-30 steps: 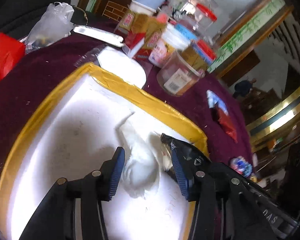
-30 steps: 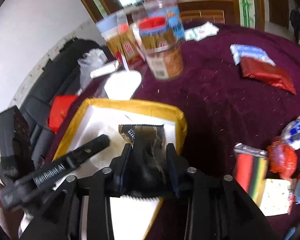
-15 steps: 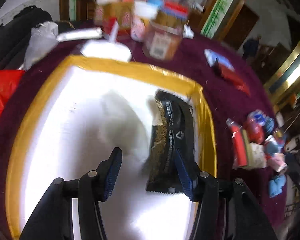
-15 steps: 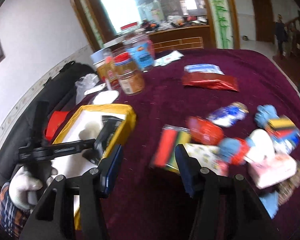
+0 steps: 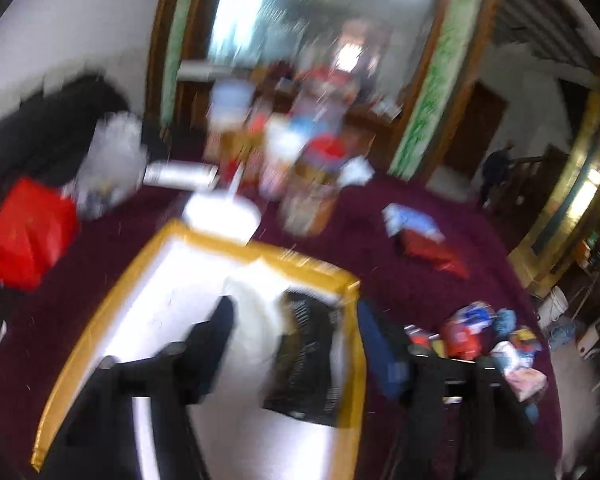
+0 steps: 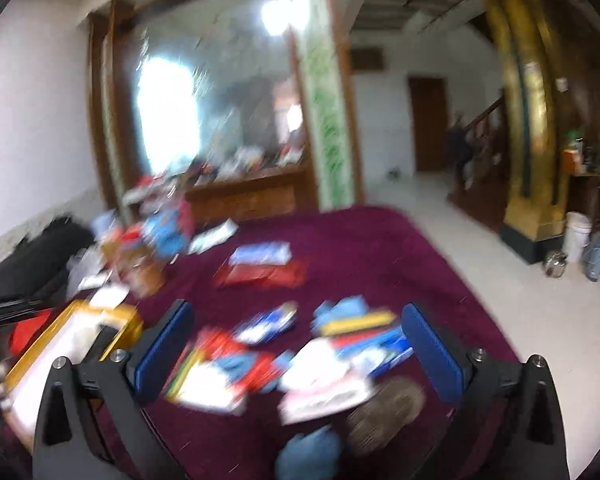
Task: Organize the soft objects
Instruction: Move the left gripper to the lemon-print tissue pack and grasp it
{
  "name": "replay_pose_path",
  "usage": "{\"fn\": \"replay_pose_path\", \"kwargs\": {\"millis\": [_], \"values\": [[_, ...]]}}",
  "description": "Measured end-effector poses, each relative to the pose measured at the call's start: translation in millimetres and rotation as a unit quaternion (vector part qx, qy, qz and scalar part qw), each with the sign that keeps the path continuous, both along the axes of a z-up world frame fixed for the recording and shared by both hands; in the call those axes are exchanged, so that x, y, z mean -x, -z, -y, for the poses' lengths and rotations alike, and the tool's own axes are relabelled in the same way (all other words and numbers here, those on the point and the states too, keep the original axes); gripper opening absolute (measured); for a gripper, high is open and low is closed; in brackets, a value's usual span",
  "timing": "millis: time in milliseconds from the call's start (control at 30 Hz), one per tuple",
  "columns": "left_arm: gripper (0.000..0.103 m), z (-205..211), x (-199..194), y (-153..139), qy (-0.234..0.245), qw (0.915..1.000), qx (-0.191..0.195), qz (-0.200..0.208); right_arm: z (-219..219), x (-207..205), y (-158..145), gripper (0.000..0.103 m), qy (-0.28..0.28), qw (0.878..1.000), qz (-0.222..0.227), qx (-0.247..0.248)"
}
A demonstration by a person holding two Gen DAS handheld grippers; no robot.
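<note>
- While both views are smeared by blur, the left gripper [image 5: 296, 344] shows its fingers [image 5: 216, 332] spread wide, having just been opening, with nothing clamped between them.
- Below it lies a white tray with a yellow rim [image 5: 100, 320] on the maroon desk [image 5: 380, 272].
- Inside the tray, a black snack packet [image 5: 308, 360] lies against the rim at 3 o'clock, and a white soft lump [image 5: 256, 320] sits just beside it toward 9 o'clock; both appear between the fingers in the picture but apart from them.
- At 12 o'clock past the tray stand blurred jars [image 5: 300, 168]; a red bag [image 5: 32, 232] sits at 9 o'clock.
- At 3 o'clock from the tray, a pile of soft packets [image 5: 484, 336] lies on the desk.
- From the right wrist view, the right gripper [image 6: 296, 352] has blue-padded fingers [image 6: 164, 344] that stand fully apart, having just been opening, and hold nothing.
- That same pile [image 6: 292, 356] of red, blue, white and yellow packets is framed between them on the desk [image 6: 380, 248].
- A red flat packet [image 6: 264, 274] with a blue-white one [image 6: 260, 254] touching it lies at 12 o'clock from the pile.
- The tray [image 6: 112, 316] is at 9 o'clock.
</note>
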State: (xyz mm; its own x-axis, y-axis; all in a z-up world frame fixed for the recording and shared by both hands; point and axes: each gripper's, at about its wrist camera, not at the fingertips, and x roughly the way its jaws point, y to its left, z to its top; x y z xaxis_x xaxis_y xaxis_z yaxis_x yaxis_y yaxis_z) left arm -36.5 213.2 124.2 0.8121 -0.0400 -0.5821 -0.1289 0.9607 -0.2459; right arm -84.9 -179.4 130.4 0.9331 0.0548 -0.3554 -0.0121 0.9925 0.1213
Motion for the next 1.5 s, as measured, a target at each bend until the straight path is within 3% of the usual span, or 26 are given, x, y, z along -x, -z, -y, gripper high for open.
{"fn": "replay_pose_path", "kwargs": {"millis": [33,100,167,333,433,500,767,800,833,900,1033,1100,1267,1500], "values": [[0.103,10.2,9.1,-9.1,0.009,0.9996,-0.003,0.025,7.7,-7.9,3.5,0.103,0.01,1.0,-0.01,-0.003],[0.103,27.1,20.4,-19.3,0.024,0.9985,-0.001,0.05,24.9,-28.6,16.5,0.103,0.024,0.999,-0.044,-0.014],[0.102,49.4,20.9,-21.6,0.064,0.9972,0.005,0.04,37.2,-43.9,30.4,0.103,0.036,0.997,-0.066,-0.022],[0.102,113.5,6.3,-1.8,0.134,0.9901,-0.041,-0.012,64.3,-50.7,55.2,0.103,0.064,0.993,-0.084,-0.048],[0.102,163.5,-8.5,20.8,0.195,0.9743,-0.096,-0.058,70.9,-48.5,58.9,0.103,0.057,0.993,-0.083,-0.068],[0.102,196.3,-17.5,38.3,0.238,0.9589,-0.135,-0.075,70.4,-51.3,62.5,0.103,0.048,0.991,-0.097,-0.074],[0.101,249.8,-66.2,89.2,0.307,0.9176,-0.228,-0.108,74.4,-55.8,68.6,0.103,0.045,0.988,-0.116,-0.087],[0.099,252.2,-70.9,95.1,0.314,0.9128,-0.233,-0.116,74.7,-56.6,69.4,0.103,0.044,0.988,-0.119,-0.09],[0.091,253.5,-73.7,100.5,0.33,0.9079,-0.224,-0.13,74.8,-57.3,69.7,0.103,0.044,0.987,-0.122,-0.091],[0.09,254.4,-70.4,102.9,0.346,0.9011,-0.218,-0.143,74.1,-58.7,71.3,0.103,0.043,0.987,-0.128,-0.09],[0.088,251.0,-48.0,90.8,0.406,0.8819,-0.17,-0.17,71.9,-60.1,73.5,0.103,0.039,0.986,-0.136,-0.09],[0.089,248.8,-35.8,84.3,0.415,0.8802,-0.162,-0.164,71.0,-59.2,72.4,0.103,0.04,0.986,-0.133,-0.089],[0.09,250.6,-15.5,73.4,0.402,0.8829,-0.21,-0.12,70.9,-59.5,72.0,0.103,0.04,0.986,-0.135,-0.088],[0.09,251.0,-25.6,92.0,0.377,0.8931,-0.209,-0.128,71.5,-61.1,73.5,0.103,0.043,0.985,-0.143,-0.086]]}}
